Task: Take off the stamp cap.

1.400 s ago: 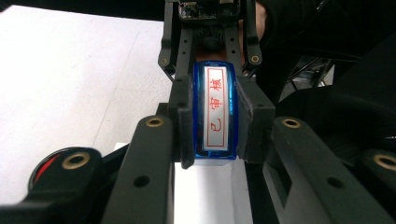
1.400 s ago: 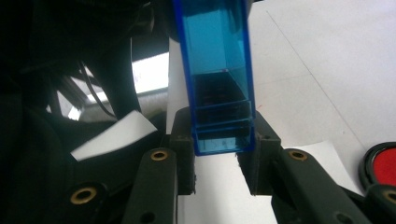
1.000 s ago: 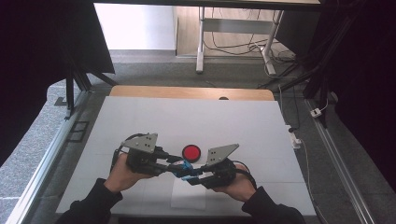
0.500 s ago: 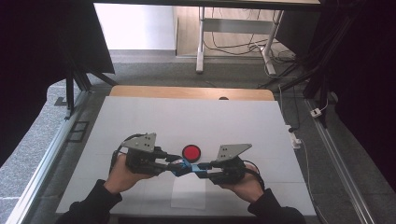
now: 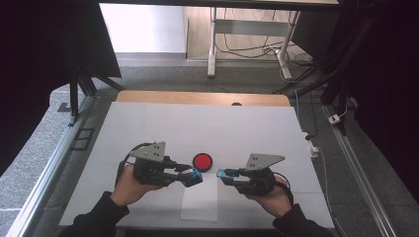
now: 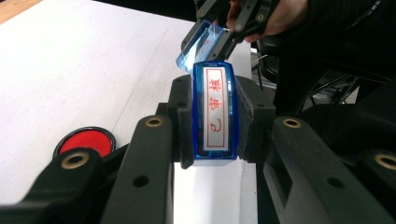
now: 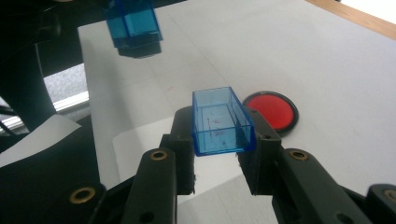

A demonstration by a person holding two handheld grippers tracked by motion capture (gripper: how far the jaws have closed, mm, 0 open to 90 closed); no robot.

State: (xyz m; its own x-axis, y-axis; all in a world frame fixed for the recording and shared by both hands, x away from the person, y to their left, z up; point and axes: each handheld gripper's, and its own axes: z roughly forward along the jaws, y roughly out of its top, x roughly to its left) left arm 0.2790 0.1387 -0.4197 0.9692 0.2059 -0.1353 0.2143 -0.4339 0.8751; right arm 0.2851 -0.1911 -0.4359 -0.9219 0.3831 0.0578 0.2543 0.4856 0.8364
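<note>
My left tool (image 5: 193,177): clamped on blue stamp body (image 6: 215,114), red-lettered face toward camera, above white bench (image 5: 148,128). Red ink pad (image 5: 202,161): on bench, between tools, just beyond them. My right tool (image 5: 221,174): clamped on clear blue cap (image 7: 221,120), open end up, apart from stamp body.
</note>
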